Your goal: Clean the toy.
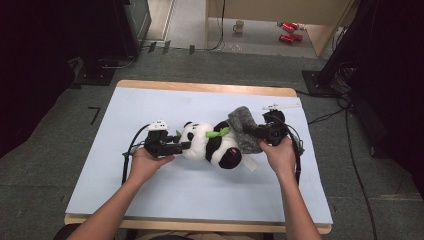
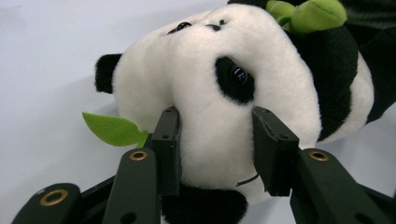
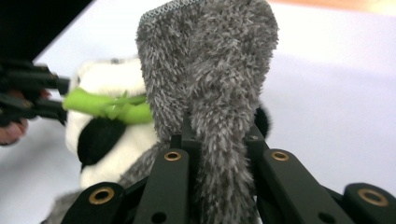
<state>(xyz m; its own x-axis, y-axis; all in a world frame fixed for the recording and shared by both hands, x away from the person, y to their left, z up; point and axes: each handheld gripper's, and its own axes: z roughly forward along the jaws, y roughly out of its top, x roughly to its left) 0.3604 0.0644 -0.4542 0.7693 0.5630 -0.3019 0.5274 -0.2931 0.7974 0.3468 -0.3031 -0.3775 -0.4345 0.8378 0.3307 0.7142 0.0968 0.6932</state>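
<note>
A black-and-white plush panda (image 1: 212, 143) lies on its side in the middle of the pale blue mat (image 1: 150, 190), a green bamboo sprig (image 1: 219, 133) across its chest. My left gripper (image 1: 181, 146) is shut on the panda's head (image 2: 215, 93), its pads (image 2: 169, 140) pressing into the white fur on both sides. My right gripper (image 1: 256, 132) is shut on a fuzzy grey cloth (image 1: 244, 127), which stands up between its jaws (image 3: 210, 74) and drapes over the panda's lower body.
A white plastic piece (image 1: 281, 106) lies on the mat near its far right corner. The table's wooden edge (image 1: 200, 87) runs along the back. Beyond it, on the floor, are a mug (image 1: 239, 26) and red cans (image 1: 289, 31). Cables (image 1: 350, 145) trail at the right.
</note>
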